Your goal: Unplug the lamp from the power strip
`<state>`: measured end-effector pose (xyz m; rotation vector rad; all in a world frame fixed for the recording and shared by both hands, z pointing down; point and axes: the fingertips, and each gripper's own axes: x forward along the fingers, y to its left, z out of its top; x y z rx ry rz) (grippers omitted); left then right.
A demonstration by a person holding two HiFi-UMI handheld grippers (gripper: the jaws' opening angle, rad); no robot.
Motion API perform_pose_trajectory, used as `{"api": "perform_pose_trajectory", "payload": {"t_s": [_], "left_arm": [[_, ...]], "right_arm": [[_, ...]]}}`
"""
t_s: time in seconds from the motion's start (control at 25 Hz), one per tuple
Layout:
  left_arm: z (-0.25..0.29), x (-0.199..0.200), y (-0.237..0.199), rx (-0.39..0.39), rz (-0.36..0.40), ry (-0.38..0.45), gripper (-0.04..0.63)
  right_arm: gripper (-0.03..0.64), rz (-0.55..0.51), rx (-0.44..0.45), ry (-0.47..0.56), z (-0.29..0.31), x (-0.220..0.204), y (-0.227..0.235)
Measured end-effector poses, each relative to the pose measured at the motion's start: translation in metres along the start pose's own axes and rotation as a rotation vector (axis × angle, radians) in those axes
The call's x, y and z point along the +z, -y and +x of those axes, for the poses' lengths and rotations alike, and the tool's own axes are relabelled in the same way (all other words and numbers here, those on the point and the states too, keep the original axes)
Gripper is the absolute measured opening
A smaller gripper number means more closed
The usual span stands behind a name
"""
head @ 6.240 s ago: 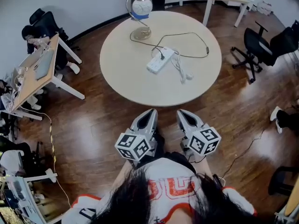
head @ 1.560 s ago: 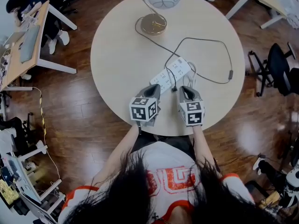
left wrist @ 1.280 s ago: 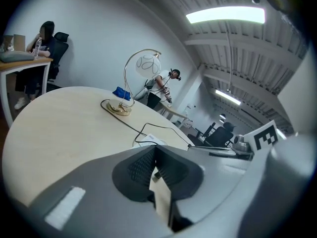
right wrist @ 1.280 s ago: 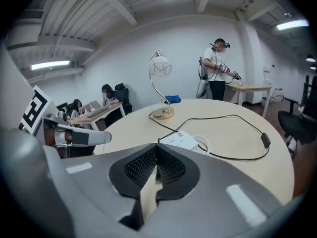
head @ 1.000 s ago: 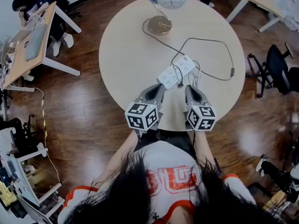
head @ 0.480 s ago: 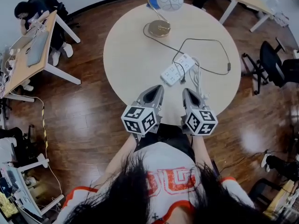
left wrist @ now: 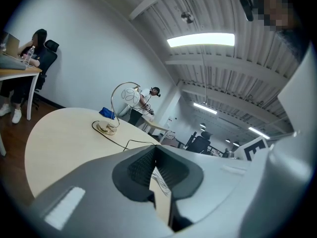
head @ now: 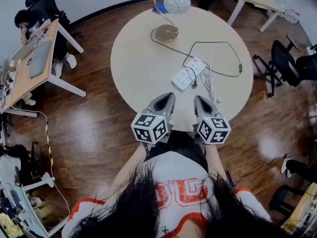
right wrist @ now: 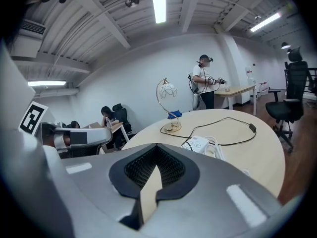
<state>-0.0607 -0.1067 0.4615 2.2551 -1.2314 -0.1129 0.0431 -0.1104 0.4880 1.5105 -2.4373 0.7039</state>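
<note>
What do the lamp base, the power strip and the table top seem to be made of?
The round gold lamp base looks like polished metal: it glints. The white power strip seems moulded plastic, matte. The round beige table top looks laminate, even and grainless.

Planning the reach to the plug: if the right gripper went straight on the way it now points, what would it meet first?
Probably the white power strip on the round beige table, though the right gripper is held above the table and might pass over or beside the strip.
</note>
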Motion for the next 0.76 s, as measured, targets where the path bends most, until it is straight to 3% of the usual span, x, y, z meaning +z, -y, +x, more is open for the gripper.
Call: {"api": "perform_pose_trajectory", "payload": {"t_s": [0.76], "left_arm": [[0.0027, -0.0033, -0.0036, 0.005, -0.009, -0.014, 0.0]], "right_arm": [[0.0, -0.031, -0.017, -0.019, 0.0028, -0.0014, 0.0039]]}}
